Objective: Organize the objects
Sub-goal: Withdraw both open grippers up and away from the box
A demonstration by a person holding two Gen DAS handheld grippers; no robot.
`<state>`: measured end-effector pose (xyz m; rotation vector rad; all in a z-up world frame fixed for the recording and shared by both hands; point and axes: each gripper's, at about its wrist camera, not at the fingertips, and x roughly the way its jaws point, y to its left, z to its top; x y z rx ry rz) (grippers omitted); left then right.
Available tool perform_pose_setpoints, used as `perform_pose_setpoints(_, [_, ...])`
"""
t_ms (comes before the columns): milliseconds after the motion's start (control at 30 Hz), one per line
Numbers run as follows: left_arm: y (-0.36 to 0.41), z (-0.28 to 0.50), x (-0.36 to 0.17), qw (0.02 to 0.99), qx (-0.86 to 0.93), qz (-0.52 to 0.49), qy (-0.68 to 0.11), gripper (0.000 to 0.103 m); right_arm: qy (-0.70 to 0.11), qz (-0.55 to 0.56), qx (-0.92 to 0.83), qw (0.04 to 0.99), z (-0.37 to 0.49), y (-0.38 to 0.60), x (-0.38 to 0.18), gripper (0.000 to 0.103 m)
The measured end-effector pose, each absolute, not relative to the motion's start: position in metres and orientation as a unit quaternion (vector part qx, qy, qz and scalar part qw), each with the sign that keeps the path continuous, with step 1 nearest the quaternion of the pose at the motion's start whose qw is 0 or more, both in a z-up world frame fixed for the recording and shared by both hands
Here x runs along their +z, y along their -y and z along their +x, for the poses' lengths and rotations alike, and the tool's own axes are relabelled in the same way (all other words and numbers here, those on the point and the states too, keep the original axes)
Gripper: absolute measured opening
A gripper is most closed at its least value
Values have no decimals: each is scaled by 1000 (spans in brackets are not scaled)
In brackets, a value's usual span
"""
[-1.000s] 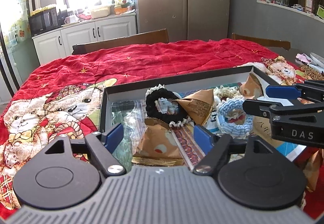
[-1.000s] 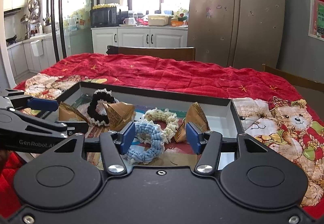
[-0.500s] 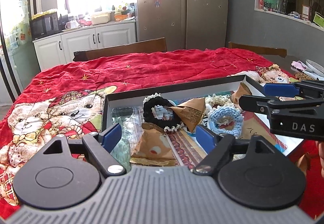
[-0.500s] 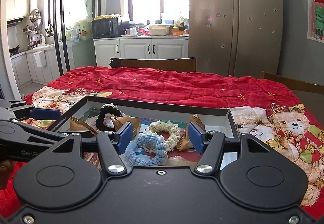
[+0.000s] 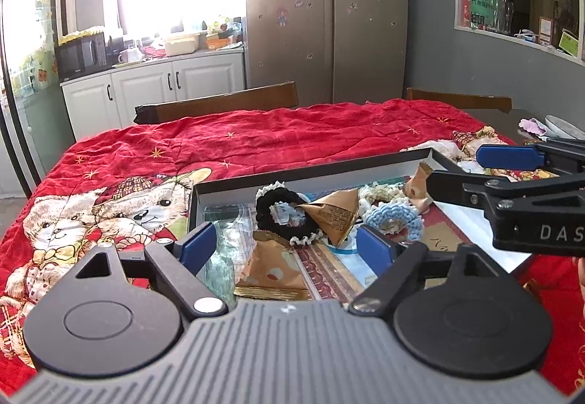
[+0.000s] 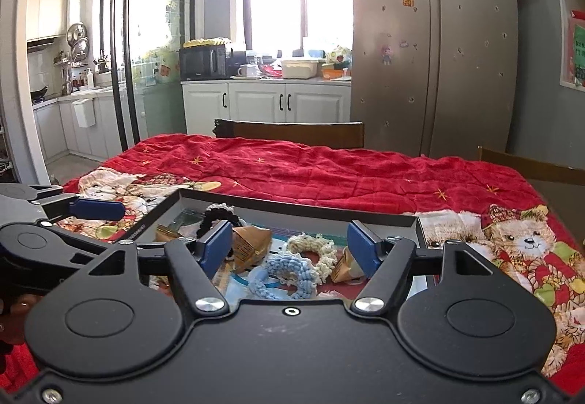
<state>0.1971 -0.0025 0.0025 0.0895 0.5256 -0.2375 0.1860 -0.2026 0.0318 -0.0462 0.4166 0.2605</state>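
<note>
A shallow black-rimmed tray (image 5: 329, 174) lies on the table. Inside it are a black scrunchie with a white lace edge (image 5: 281, 217), a light blue crochet scrunchie (image 5: 393, 221), a cream scrunchie (image 5: 376, 193) and several brown paper packets (image 5: 336, 214). My left gripper (image 5: 287, 244) hangs open above the tray's near left part, with nothing pressed between its pads. My right gripper (image 6: 289, 249) hovers over the blue scrunchie (image 6: 289, 274). Its jaws are opening, and the scrunchie lies below them, untouched. The right gripper's fingers (image 5: 508, 155) reach in from the right of the left wrist view.
A red quilt with a bear print (image 5: 256, 137) covers the table. Wooden chair backs (image 5: 219, 108) stand at the far side, with a fridge (image 6: 431, 56) behind. A bowl and small items (image 5: 559, 126) sit at the far right corner.
Both grippers have risen and drawn back from the tray. The right jaws have spread wider. The blue scrunchie stays in the tray.
</note>
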Motion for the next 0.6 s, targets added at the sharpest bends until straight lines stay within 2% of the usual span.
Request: perform_pose_setpoints(600, [5, 171, 22, 960, -134, 44, -241, 90, -189, -29, 132, 973, 153, 212, 53, 69])
